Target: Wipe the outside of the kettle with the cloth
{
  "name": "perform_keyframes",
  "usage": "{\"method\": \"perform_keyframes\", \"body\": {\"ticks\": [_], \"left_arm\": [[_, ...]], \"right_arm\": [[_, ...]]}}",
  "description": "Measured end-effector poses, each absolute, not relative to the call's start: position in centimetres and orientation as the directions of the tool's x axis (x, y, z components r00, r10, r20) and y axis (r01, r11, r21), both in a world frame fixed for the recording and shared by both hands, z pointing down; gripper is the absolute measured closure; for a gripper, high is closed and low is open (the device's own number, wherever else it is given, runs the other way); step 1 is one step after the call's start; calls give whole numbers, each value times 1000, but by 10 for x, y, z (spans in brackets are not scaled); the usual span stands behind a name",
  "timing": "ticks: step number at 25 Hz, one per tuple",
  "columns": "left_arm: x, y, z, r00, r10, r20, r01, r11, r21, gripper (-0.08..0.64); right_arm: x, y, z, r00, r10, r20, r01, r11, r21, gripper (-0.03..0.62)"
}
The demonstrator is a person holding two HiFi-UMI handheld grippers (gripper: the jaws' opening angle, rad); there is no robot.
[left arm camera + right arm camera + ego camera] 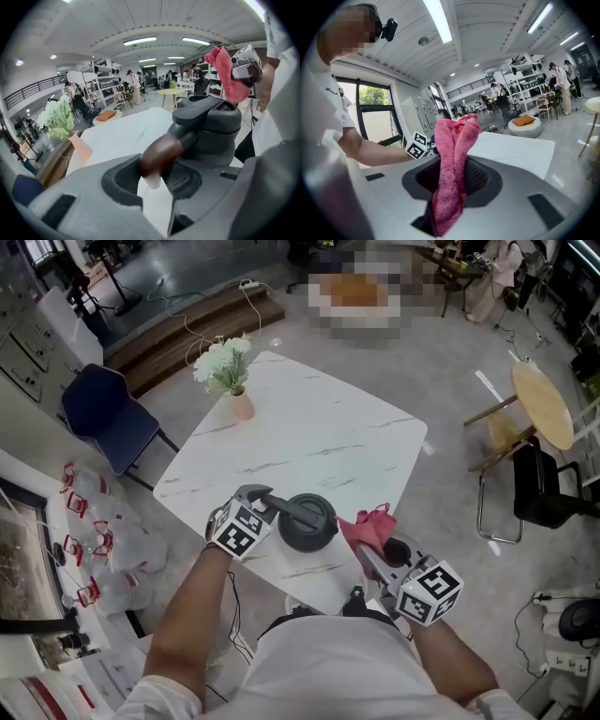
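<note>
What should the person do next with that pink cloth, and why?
Probably swing the right gripper across so the pink cloth presses on the side of the kettle. The cloth is already clamped in its jaws and hangs right beside the kettle, seemingly not wiping yet, while the left gripper has the brown handle between its jaws to steady it.
</note>
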State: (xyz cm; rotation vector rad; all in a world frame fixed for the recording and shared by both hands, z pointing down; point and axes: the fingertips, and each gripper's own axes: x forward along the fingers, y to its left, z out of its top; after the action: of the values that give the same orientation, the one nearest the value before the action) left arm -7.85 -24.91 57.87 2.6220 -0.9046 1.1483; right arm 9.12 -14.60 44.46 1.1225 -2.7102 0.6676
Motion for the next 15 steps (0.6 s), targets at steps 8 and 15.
{"method": "perform_keyframes", "body": {"ticks": [8, 15], "left_arm": [[-83, -206, 578, 380, -495, 782, -707, -700, -100, 434], [-96, -165, 589, 374, -403, 836, -721, -692, -11, 428]], "right_arm": [[59, -155, 432, -765, -568, 305, -643, 706, -297, 480], [-29, -155, 429, -810, -410, 419, -507, 849, -150, 480]]}}
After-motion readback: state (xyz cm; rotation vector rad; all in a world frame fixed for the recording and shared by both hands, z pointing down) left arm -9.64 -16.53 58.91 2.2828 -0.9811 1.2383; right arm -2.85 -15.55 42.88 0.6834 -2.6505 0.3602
